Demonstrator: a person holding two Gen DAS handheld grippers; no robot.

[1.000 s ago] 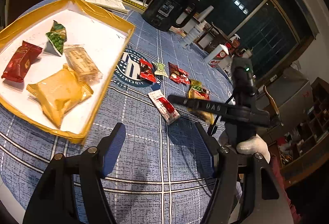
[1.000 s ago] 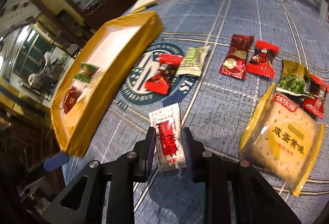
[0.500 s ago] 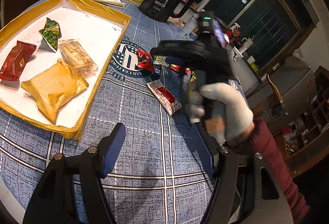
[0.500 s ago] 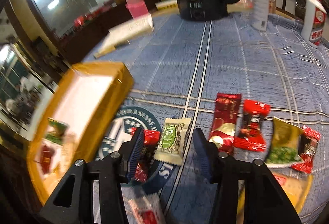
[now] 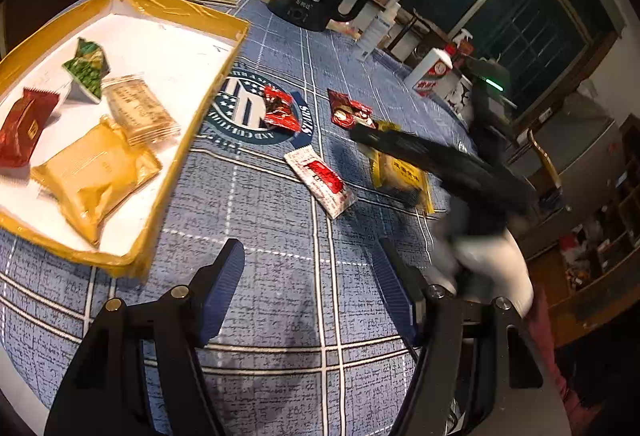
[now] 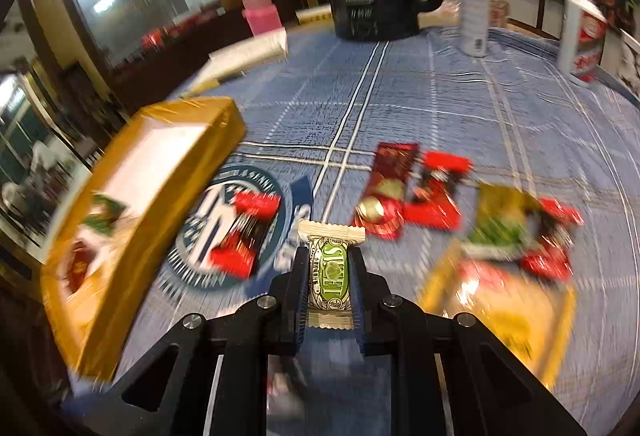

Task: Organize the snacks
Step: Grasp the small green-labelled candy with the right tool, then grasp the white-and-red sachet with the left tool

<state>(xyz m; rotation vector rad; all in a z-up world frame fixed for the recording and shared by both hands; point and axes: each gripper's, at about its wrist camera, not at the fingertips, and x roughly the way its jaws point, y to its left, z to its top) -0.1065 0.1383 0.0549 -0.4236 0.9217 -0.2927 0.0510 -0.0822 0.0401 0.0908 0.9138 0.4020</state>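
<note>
The right gripper (image 6: 329, 278) jaws are pinched on a green candy (image 6: 330, 270), lifted above the tabletop (image 5: 280, 308); the left gripper (image 5: 308, 296) jaws are spread, nothing between them. At ten o'clock in the left view, four snacks are counted in the gold tray (image 5: 224, 84). About seven packets are left loose from twelve to two o'clock; sorting is judged roughly a third done.

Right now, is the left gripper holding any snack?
No, the left gripper is open with nothing between its fingers, only blue tablecloth below; the right gripper holds the green candy.
</note>
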